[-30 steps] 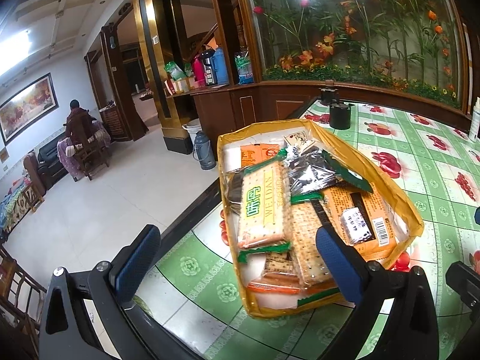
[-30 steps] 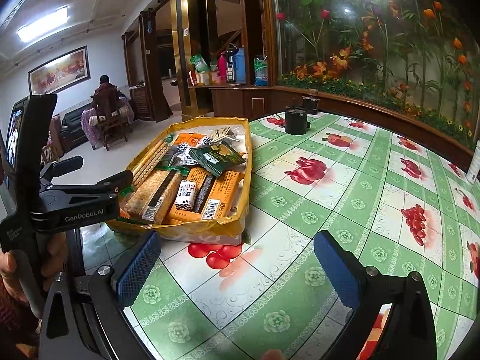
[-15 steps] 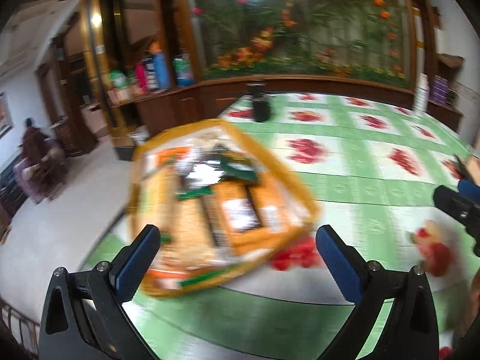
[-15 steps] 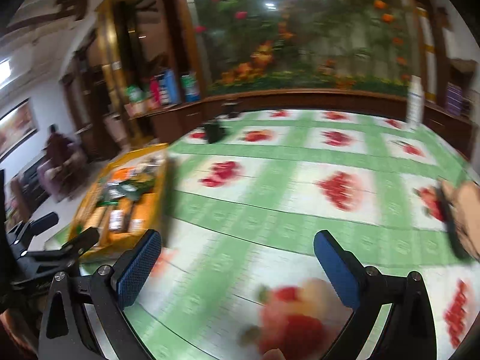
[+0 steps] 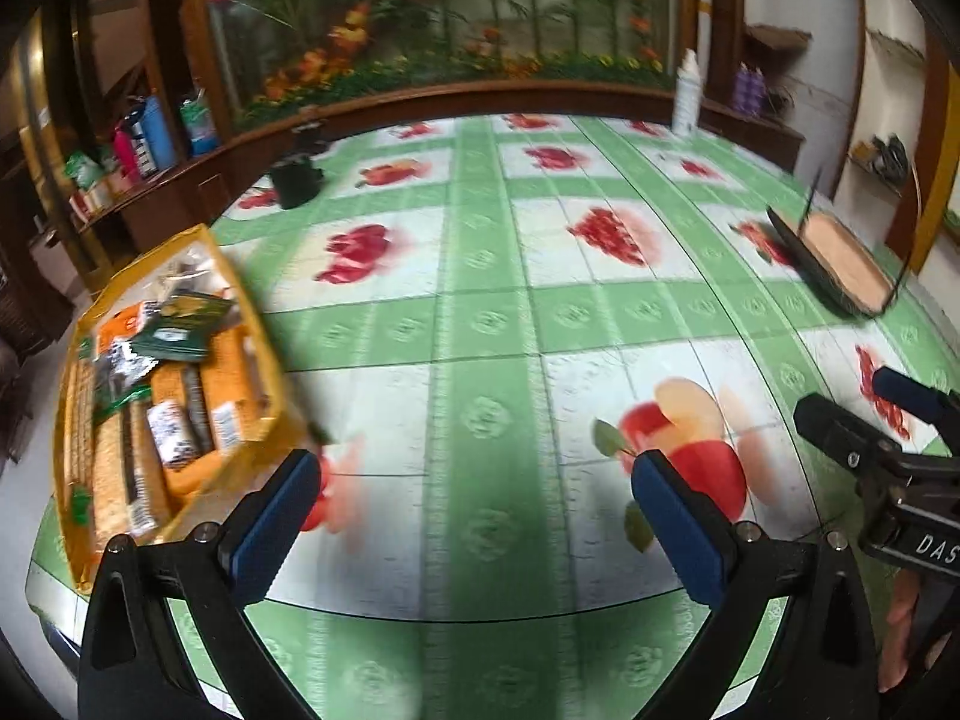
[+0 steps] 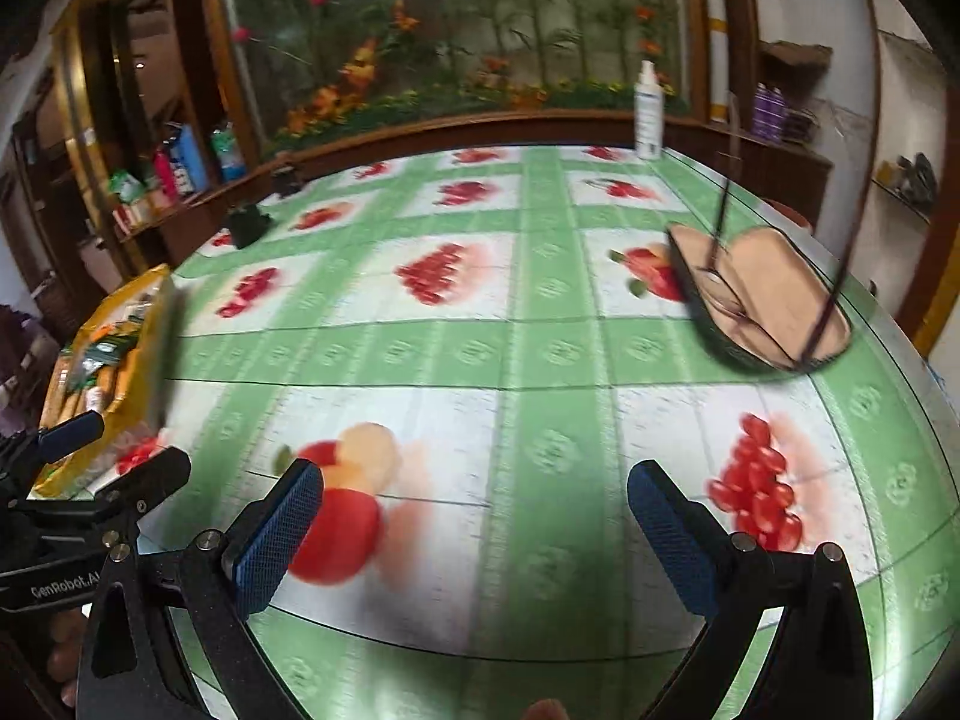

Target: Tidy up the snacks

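The snacks [image 5: 162, 396] lie packed in a shallow yellow soft-sided tray bag [image 5: 252, 324] at the far left edge of the desk [image 5: 492, 360]: long cracker sleeves in clear wrap, orange rectangular packets with barcode labels, a dark green sachet and a crinkled silver foil pouch on top. In the right wrist view the same bag [image 6: 144, 324] sits at the left, well apart from the right tool [image 6: 474, 516].

These packets look light and thin. The cracker sleeves are probably stiff along their length but brittle, so a gentle pinch across the narrow width near the middle seems safest. The foil and film wrappers are likely slippery and will crumple; a loose corner or sealed edge gives the best hold. The bag's walls look floppy and may sag if pulled.

Across the desk, near its right edge, stands a dark oval basket with a tan liner and a thin wire handle [image 5: 840, 264], apparently empty and a likely place for sorted items. The desk wears a glossy green-and-white checked cloth printed with red fruit. A black round container [image 5: 294, 180] and a white spray bottle [image 5: 687, 90] stand toward the back.

The left tool [image 5: 474, 492] hangs over bare cloth with its blue ribbed pads spread wide, holding nothing; the right tool is likewise spread and empty.
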A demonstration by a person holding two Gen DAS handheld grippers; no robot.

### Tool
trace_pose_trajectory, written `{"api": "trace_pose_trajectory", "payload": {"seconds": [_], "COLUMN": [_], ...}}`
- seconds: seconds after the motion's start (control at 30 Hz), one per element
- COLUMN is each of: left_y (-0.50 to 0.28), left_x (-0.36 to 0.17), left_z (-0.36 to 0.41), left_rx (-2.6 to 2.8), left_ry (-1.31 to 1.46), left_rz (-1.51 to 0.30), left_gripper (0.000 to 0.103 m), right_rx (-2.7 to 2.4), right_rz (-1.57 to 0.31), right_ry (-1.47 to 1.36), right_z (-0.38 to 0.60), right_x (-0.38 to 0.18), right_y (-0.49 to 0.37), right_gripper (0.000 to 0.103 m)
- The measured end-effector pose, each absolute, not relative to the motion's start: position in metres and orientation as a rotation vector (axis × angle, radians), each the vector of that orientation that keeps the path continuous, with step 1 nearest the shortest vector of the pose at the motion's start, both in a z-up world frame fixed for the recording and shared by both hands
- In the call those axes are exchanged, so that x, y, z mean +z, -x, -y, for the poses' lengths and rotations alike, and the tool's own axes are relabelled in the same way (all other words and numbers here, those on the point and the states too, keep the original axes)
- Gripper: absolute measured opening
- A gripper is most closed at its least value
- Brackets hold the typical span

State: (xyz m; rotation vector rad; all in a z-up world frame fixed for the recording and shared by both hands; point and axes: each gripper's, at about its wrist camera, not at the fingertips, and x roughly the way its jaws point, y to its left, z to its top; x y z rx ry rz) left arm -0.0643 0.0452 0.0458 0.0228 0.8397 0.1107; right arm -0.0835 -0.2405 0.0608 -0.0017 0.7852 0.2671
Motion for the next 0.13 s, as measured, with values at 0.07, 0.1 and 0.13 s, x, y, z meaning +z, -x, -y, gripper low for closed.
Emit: {"api": "trace_pose_trajectory", "payload": {"seconds": [0.07,0.1,0.13], "left_y": [0.057,0.052,0.048], "left_x": [0.042,0.04,0.039], "left_z": [-0.047,-0.047,-0.052], "left_rx": [0.089,0.073,0.059], "left_ry": [-0.047,-0.057,-0.073], "left_rz": [-0.851,-0.853,-0.853], "left_gripper": [0.103,0.103,0.103], "right_rx": [0.256,0.253,0.251], "right_rz": [-0.801,-0.81,-0.816], "right_ry": [-0.006,-0.006,-0.01], "right_z": [0.245,0.246,0.248], "right_x": [0.058,0.057,0.056], "right_y": [0.082,0.082,0.081], "right_gripper": [0.103,0.103,0.103]}}
